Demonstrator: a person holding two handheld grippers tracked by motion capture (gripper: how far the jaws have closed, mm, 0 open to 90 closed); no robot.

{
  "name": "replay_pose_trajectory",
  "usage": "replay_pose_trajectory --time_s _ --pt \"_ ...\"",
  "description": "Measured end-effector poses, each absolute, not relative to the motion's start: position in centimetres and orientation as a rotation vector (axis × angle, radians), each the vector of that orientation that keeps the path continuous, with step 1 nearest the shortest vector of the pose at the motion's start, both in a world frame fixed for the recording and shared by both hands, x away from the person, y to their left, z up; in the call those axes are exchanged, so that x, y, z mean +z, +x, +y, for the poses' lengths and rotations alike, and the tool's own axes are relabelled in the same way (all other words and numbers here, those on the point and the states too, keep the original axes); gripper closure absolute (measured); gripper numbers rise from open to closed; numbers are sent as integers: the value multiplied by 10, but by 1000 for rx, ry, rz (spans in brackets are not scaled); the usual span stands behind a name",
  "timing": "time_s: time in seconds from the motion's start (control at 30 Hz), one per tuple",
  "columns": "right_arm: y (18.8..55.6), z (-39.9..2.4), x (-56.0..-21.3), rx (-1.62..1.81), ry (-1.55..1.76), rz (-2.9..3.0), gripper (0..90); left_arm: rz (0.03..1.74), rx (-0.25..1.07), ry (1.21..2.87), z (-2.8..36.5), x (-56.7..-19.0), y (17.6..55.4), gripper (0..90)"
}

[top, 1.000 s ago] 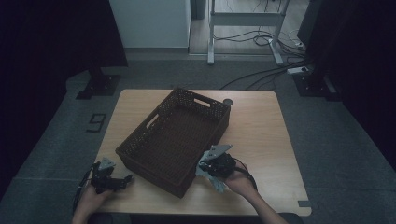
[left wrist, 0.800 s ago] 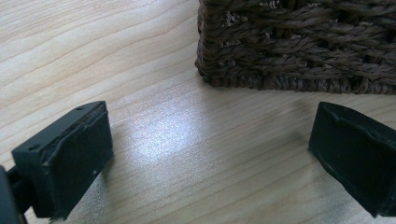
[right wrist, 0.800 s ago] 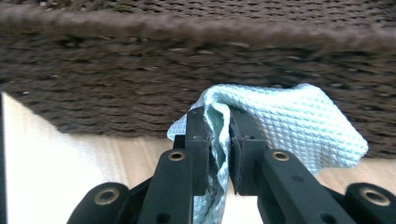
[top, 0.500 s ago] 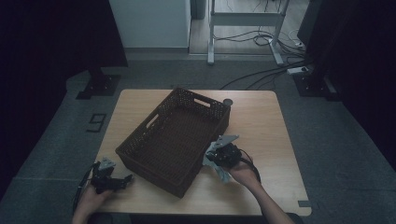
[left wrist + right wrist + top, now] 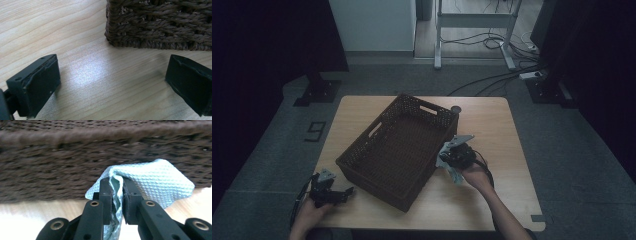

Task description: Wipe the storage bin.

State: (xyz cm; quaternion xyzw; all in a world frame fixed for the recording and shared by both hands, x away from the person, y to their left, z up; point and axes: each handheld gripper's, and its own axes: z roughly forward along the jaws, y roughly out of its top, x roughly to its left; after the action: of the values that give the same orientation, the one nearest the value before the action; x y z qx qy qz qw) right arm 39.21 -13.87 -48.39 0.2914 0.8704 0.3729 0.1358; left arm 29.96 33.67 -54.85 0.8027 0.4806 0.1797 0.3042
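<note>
Since the earlier frames, the right gripper (image 5: 451,159) has travelled from the near part of the basket's right wall farther up along that wall, while the left gripper (image 5: 343,192) has kept its place.

High view: the wicker basket (image 5: 362,167) lies slantwise on the table (image 5: 492,125), long axis running from near left to far right. The right gripper hangs just beside the right long wall, carrying a pale cloth (image 5: 454,175); the basket's hollow lies to its left. The left gripper rests near the basket's near corner.

Left gripper view: jaws spread wide and empty above bare wood; the basket's lower wall (image 5: 160,27) stands ahead, apart from them.

Right gripper view: jaws clenched on a bunched fold of the light-blue waffle cloth (image 5: 150,185); the basket's wall and rim (image 5: 100,135) rise directly ahead, so the rim must likely be cleared first.
</note>
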Motion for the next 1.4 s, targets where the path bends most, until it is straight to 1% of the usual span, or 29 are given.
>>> replay_pose_trajectory --time_s 1.07,1.4 --pt "464 -179 -486 1028 1105 2330 788 1274 476 2126 337 -548 300 0" --pt "483 -183 -482 1011 1137 2286 788 1273 476 2126 337 -548 300 0"
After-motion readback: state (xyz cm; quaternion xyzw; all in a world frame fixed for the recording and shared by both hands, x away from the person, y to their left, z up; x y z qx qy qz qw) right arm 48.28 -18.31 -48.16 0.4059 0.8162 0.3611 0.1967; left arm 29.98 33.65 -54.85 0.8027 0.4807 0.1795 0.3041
